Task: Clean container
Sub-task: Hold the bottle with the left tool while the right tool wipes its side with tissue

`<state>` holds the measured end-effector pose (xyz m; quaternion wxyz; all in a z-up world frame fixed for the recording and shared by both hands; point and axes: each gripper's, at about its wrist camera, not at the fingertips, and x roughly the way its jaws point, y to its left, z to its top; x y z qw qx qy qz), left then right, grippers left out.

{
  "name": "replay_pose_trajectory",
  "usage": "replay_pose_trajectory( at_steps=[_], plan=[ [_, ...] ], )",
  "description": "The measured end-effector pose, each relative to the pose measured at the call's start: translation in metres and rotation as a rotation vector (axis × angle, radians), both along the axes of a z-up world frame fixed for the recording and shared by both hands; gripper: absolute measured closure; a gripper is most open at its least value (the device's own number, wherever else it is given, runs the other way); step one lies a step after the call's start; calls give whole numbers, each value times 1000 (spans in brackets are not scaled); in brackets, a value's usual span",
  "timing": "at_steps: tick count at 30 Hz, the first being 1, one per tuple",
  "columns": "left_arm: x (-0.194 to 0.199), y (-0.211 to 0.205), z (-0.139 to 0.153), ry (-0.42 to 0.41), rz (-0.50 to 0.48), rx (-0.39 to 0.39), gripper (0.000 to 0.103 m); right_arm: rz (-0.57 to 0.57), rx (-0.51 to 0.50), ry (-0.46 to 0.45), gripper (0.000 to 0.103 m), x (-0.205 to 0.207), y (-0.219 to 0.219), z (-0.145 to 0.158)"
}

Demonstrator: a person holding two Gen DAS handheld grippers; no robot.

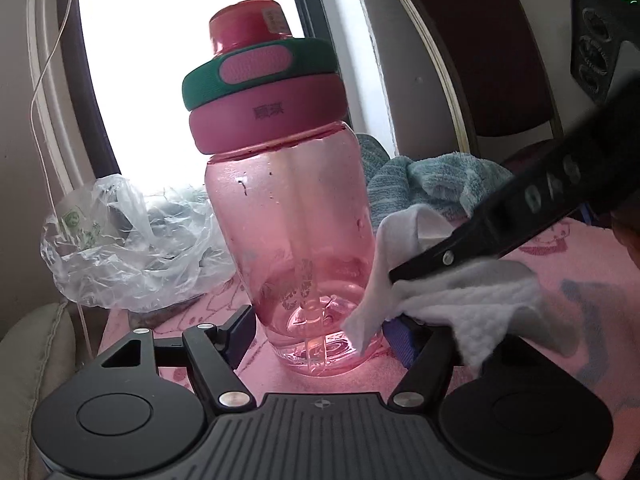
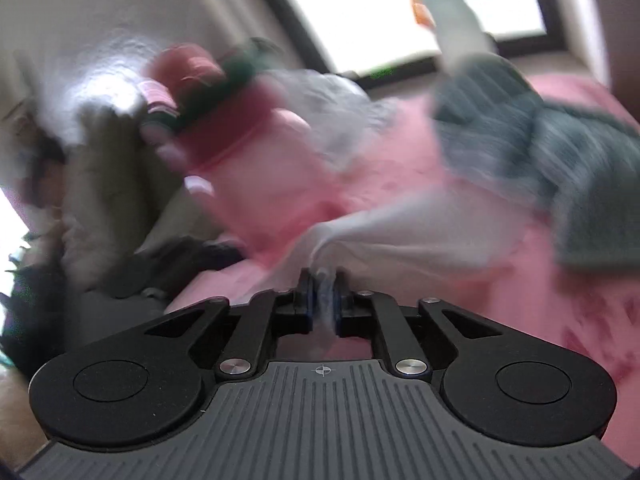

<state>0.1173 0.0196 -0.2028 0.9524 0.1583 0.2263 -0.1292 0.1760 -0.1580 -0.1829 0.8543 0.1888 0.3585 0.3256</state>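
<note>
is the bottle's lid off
No, the pink and green lid sits closed on top of the pink water bottle.

Glossy see-through plastic bottle (image 1: 288, 240); embossed white paper wipe (image 1: 472, 300); fluffy teal towel (image 1: 432, 180).

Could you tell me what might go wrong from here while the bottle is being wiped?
1. The left claw brackets the bottle at its base only; a sideways push from the wipe could tip the tall bottle.
2. The right claw pinches just a corner of the wipe, which might slip out.
3. The right view is blurred, suggesting fast motion and poor aim.
</note>
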Motion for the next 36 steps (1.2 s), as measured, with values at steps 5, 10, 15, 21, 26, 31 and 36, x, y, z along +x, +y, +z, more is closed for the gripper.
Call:
replay_pose_trajectory(
  at_steps=[5, 10, 15, 21, 26, 31, 36],
  plan=[
    [-8, -8, 5, 8, 99, 32, 29, -83, 3, -26, 93, -6, -17, 3],
    [-20, -30, 7, -51, 126, 126, 29, -119, 18, -42, 93, -7, -17, 4],
    [-8, -28, 5, -52, 100, 113, 27, -221, 133, -63, 92, 5, -14, 5],
    [19, -1, 11, 2, 80, 21, 24, -106, 162, 20, 91, 14, -2, 0],
    [21, -5, -2, 31, 63, 85, 29, 8, 148, 12, 91, 8, 10, 2],
    [14, -5, -4, 22, 28, 85, 29, 71, 253, -245, 92, -20, 3, 36],
    [12, -3, -4, 22, 23, 82, 29, 4, 115, -144, 92, -4, 1, 21]
  ],
)
